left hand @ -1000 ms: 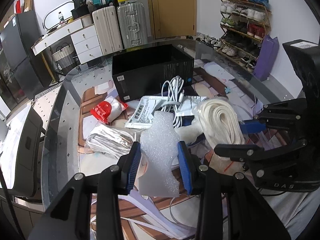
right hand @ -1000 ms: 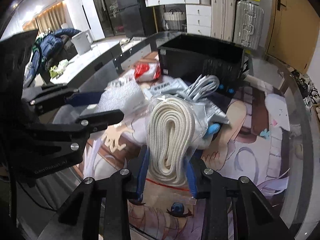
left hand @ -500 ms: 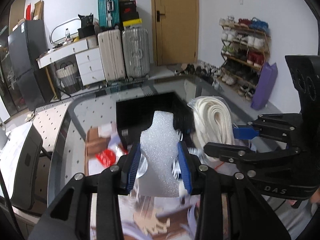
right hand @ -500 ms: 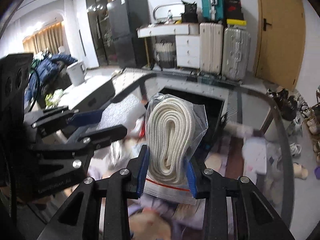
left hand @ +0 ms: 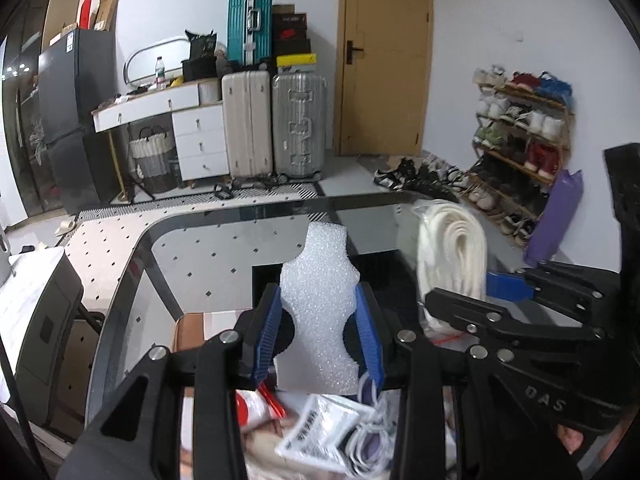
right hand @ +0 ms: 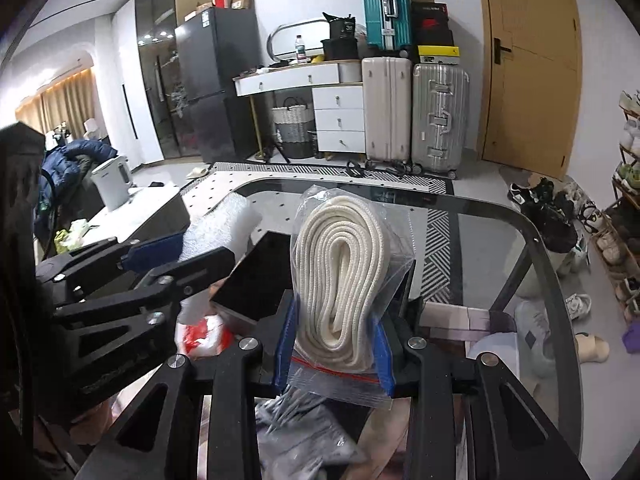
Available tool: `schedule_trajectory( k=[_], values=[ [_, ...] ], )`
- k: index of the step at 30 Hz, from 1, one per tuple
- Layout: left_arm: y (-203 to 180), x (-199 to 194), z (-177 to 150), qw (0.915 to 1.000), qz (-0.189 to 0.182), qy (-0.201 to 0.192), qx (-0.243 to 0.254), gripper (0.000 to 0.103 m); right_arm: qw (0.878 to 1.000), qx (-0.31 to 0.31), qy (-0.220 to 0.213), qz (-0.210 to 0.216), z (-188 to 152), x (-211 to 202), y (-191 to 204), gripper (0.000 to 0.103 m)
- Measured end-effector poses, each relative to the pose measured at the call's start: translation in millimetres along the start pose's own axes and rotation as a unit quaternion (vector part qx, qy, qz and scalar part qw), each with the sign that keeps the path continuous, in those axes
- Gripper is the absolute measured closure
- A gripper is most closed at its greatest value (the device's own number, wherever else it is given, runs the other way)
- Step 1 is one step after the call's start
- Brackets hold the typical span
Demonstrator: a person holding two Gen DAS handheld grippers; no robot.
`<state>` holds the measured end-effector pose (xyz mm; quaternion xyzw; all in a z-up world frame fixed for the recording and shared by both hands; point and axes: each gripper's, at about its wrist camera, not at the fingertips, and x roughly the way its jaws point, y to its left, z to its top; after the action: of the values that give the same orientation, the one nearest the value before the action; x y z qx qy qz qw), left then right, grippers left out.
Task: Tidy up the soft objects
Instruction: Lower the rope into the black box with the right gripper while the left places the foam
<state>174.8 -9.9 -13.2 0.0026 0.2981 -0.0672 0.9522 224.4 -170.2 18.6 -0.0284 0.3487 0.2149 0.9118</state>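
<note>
A white foam piece [left hand: 320, 312] stands upright between the blue pads of my left gripper [left hand: 318, 320], which is shut on it. A coil of white rope in a clear zip bag [right hand: 340, 280] is clamped in my right gripper [right hand: 334, 344], also shut. Both are held in the air, side by side, over the table. The left wrist view shows the rope bag [left hand: 452, 248] and right gripper [left hand: 480, 292] at the right. The right wrist view shows the foam [right hand: 216, 228] and left gripper [right hand: 180, 256] at the left. An open black box [right hand: 256, 280] lies just beyond both, partly hidden.
Below the grippers lie a red-and-white packet [left hand: 252, 404], a printed white packet [left hand: 320, 428], white cables [left hand: 368, 436] and a grey bag [right hand: 304, 420]. The glass table's curved rim [left hand: 132, 264] runs on the left and far side. Suitcases and a shoe rack stand beyond.
Both grippers have lifted off the table with the foam and the rope bag and moved forward toward the black box. The loose items now sit low in both views.
</note>
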Motion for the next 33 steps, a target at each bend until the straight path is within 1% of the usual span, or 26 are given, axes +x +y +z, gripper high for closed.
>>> schedule_trajectory(
  k=[3, 5, 7, 9, 12, 14, 17, 19, 22, 25, 30, 33],
  values=[
    [4, 25, 1, 0.9998, 0.001, 0.017, -0.009, 0.067, 1.0, -0.005, 0.004, -0.013, 2, 16, -2, 0.069],
    [7, 36, 0, 0.9998, 0.005, 0.018, -0.011, 0.067, 1.0, 0.0, 0.006, -0.011, 5, 28, -5, 0.069],
    [13, 49, -4, 0.9993, 0.006, 0.029, -0.021, 0.067, 1.0, 0.004, 0.01, -0.013, 6, 38, -7, 0.069],
    [16, 57, -6, 0.999, 0.002, 0.035, -0.029, 0.067, 1.0, 0.007, 0.016, -0.012, 6, 47, -9, 0.069],
    [16, 68, -10, 0.9987, 0.005, 0.044, -0.025, 0.067, 0.999, 0.007, 0.029, -0.018, 2, 64, -13, 0.069],
    [15, 75, -14, 0.9981, 0.006, 0.055, -0.026, 0.067, 0.999, 0.004, 0.042, -0.012, -1, 76, -14, 0.069],
    [12, 78, -20, 0.9976, 0.009, 0.065, -0.021, 0.067, 0.998, -0.003, 0.065, -0.016, -5, 88, -11, 0.069],
    [10, 79, -21, 0.9968, 0.008, 0.076, -0.023, 0.067, 0.997, 0.0, 0.082, -0.012, -9, 94, -13, 0.069],
    [8, 76, -23, 0.9943, 0.011, 0.103, -0.026, 0.067, 0.994, 0.003, 0.109, -0.003, -14, 97, -14, 0.069],
    [4, 71, -24, 0.9926, 0.001, 0.118, -0.029, 0.067, 0.991, -0.002, 0.131, 0.0, -21, 93, -13, 0.069],
    [-6, 68, -29, 0.993, 0.006, 0.118, -0.002, 0.067, 0.988, 0.008, 0.151, 0.011, -27, 86, -15, 0.069],
    [-5, 65, -28, 0.993, 0.0, 0.118, -0.006, 0.067, 0.988, 0.012, 0.15, 0.017, -29, 82, -16, 0.069]
  ],
)
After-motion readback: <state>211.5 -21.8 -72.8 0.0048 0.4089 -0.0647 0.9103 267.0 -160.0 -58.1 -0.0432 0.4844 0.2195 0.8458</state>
